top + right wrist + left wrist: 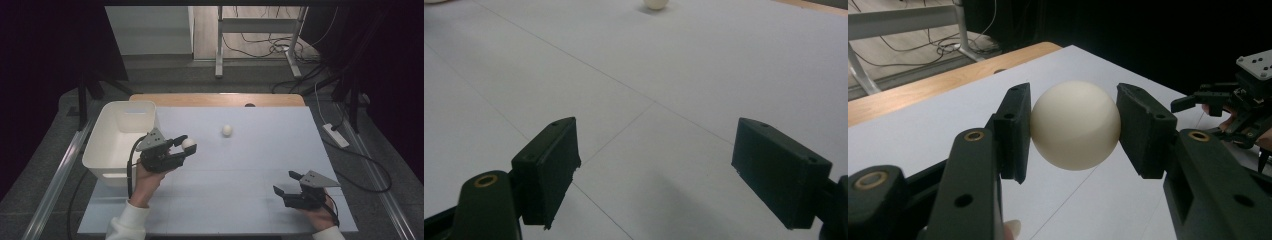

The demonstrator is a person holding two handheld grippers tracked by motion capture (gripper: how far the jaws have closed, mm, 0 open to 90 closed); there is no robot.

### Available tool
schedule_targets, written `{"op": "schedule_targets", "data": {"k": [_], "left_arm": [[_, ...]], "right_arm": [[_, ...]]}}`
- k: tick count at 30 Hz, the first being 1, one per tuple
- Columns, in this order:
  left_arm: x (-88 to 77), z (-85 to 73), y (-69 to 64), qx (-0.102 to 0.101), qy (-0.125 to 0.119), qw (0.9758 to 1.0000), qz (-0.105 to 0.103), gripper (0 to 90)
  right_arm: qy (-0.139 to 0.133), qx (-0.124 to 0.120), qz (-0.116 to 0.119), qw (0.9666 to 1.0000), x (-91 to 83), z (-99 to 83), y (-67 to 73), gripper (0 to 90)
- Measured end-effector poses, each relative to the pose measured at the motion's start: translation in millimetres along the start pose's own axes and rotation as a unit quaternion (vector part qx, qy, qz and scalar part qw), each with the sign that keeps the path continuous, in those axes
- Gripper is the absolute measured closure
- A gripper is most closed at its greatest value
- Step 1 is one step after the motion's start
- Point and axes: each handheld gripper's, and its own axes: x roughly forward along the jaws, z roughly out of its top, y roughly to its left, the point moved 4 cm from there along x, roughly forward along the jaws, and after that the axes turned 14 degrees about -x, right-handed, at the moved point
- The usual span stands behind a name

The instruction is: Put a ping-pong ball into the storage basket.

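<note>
Left gripper (186, 145) sits at approx 9 o'clock from table centre in the high view, jaws pinched on a white ball (189, 144), one pad each side. In the left gripper view that ball (1075, 125) is squeezed between the two black pads (1015, 131), held clear above the table sheet (923, 135); the gripper (1074, 131) points twd the far right corner, w/ the right gripper (1193, 102) seen off at approx 3 o'clock, near the sheet's edge. Person's left hand (147, 177) wraps the grip from below, white sleeve (127, 222) at the bottom edge. White bin (107, 150) stands just beside the left gripper at its 9 o'clock, at the sheet's left side; can't tell what's inside. A 2nd white ball (227, 130) lies loose on the sheet (240, 175) at approx 12 o'clock from centre, well apart from both grippers. Right gripper (285, 183) is at approx 4 o'clock, near the front right corner, jaws spread wide w/ nothing between them, pointing left. In the right gripper view the pads (549, 165) stand far apart over bare sheet (704, 65), and the loose ball (655, 4) shows at 12 o'clock, cut by the top edge. Wooden table edge (215, 99) runs along the far side of the sheet; cables (260, 47) and a metal frame (220, 45) on the floor beyond.
</note>
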Motion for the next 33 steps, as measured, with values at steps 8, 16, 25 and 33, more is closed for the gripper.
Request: {"op": "schedule_targets", "data": {"k": [8, 16, 25, 33], "left_arm": [[-6.7, 3.5, 0.1, 0.001, -0.01, 1.0, 0.001, 50.3], [-13.7, 6.9, -0.1, 0.003, -0.019, 0.9998, 0.003, 50.3], [-19.7, 9.9, 0.1, 0.003, -0.029, 0.9996, 0.002, 50.3], [-25.3, 13.6, 0.6, -0.001, -0.038, 0.9993, 0.003, 50.3]], "right_arm": [[0.0, 0.0, 0.0, 1.0, 0.0, -0.1, -0.1, 18.7], [0.0, 0.001, 0.0, 1.0, -0.2, 0.0, 0.1, 18.7], [0.0, 0.001, 0.0, 1.0, -0.1, 0.1, 0.1, 18.8], [-0.001, 0.001, 0.001, 1.0, -0.2, 0.4, 0.2, 18.8]]}}
